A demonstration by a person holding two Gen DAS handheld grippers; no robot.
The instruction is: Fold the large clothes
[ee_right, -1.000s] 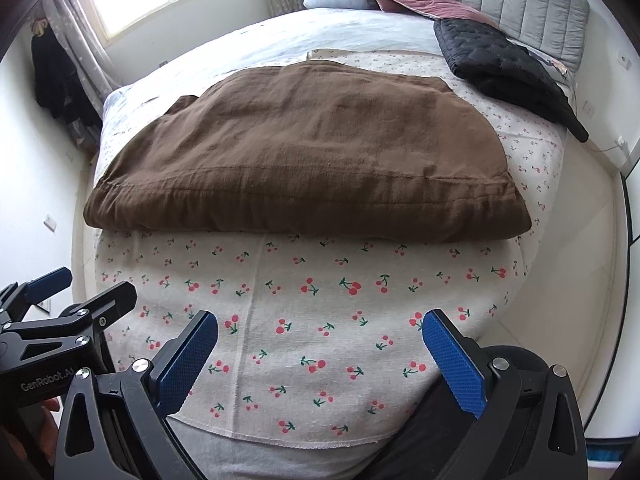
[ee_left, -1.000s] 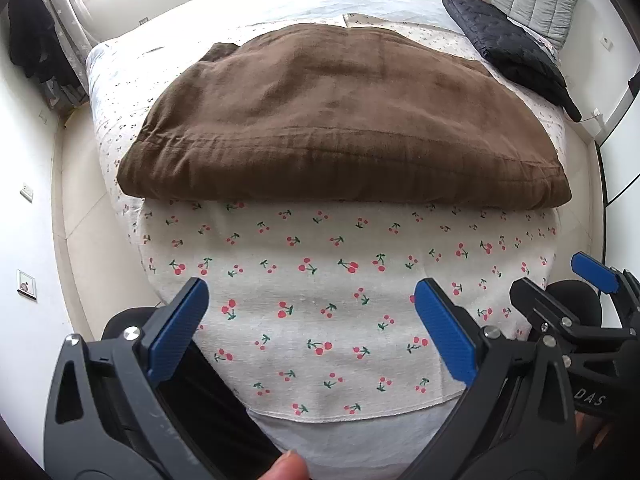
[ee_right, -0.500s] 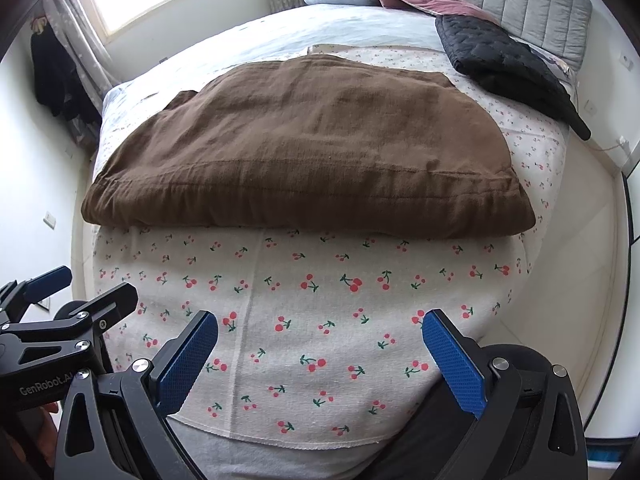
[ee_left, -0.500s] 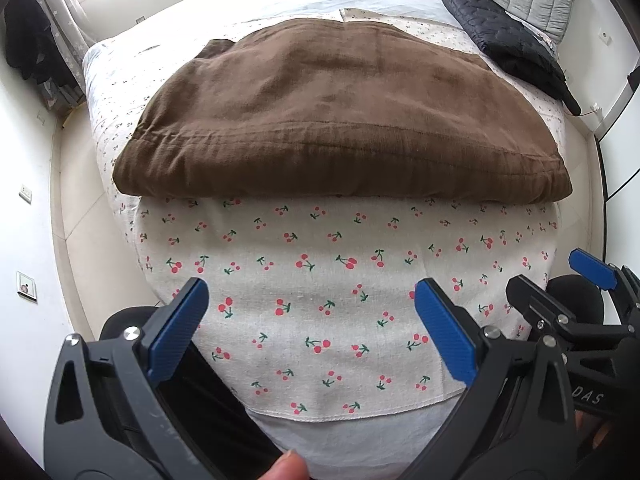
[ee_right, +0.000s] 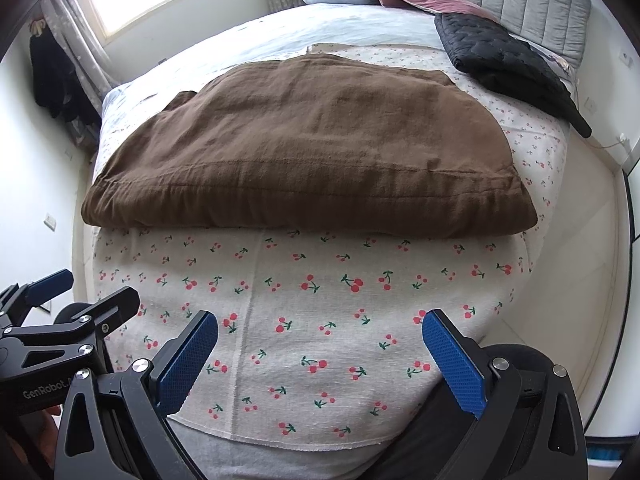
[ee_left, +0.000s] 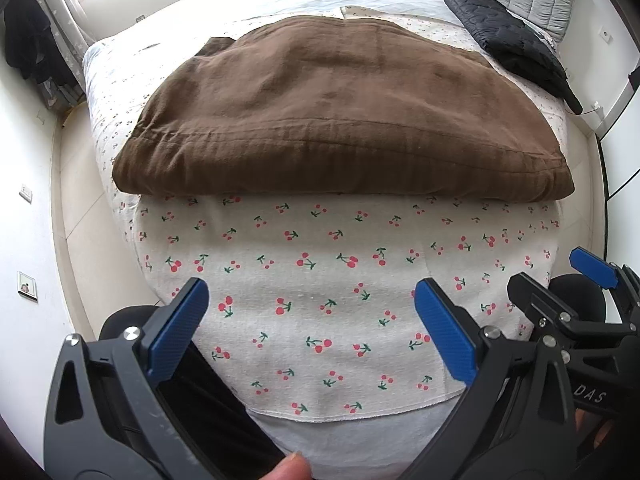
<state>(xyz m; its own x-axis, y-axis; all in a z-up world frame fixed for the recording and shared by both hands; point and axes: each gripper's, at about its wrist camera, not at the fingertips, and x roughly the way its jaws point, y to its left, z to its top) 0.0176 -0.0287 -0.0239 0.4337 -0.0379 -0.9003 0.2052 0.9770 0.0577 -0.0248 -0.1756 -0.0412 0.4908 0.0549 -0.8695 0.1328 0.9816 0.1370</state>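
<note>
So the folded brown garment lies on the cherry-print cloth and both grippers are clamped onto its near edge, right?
Not quite. The brown garment does lie on the cherry-print cloth, but both wrist views show the left gripper and right gripper with jaws wide open, short of its edge.

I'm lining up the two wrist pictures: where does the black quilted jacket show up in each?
Left wrist: black quilted jacket lies upper right, on the bed's far side.
Right wrist: the jacket is upper right again, below the grey headboard.
Shared landmark: the folded brown garment, centre of both views.
</note>
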